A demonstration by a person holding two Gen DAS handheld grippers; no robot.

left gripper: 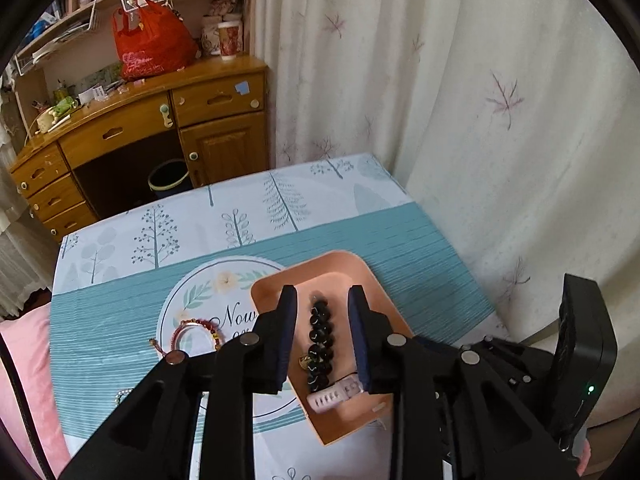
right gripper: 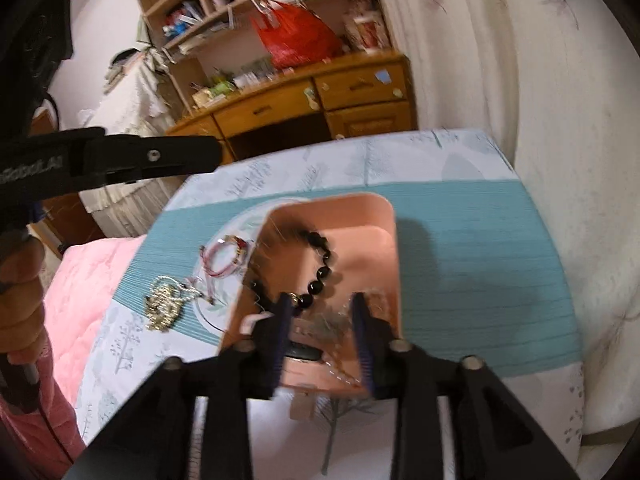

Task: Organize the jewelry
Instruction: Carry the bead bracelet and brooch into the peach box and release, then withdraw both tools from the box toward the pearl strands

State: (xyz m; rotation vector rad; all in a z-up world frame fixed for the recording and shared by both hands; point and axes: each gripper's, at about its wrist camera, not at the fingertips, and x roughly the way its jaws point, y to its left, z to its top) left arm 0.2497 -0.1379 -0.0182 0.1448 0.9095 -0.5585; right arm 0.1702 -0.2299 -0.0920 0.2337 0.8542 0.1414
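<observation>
Left wrist view: left gripper (left gripper: 322, 300) hangs over the pink tray (left gripper: 360, 280) at lower centre of frame, jaws spread wide, nothing between them. Black bead bracelet (left gripper: 320, 338) lies in the tray directly under the gap, long axis running along the fingers, top to bottom of frame. A small white strap piece (left gripper: 334, 396) sits at the bracelet's near end, close to the right fingertip.

Still outside the tray: red cord bracelet (left gripper: 196, 330) on the tablecloth (left gripper: 120, 320), left of the tray, just beside the left finger.

Right wrist view: right gripper (right gripper: 320, 308) also spread, empty, over the near end of the tray (right gripper: 384, 240). View is motion-blurred. Black bracelet (right gripper: 320, 264) curves away ahead of the fingertips. Red cord bracelet (right gripper: 228, 258) at left centre, and a gold chain piece (right gripper: 164, 306) further lower left, both on the cloth, well apart from this gripper.

Judgement: loose pieces lie to the left of the tray, so the left gripper is nearer. Next pick likely the red cord bracelet; needs a shift left and a drop to cloth level. Risk: thin cord slips through a flat pinch.
</observation>
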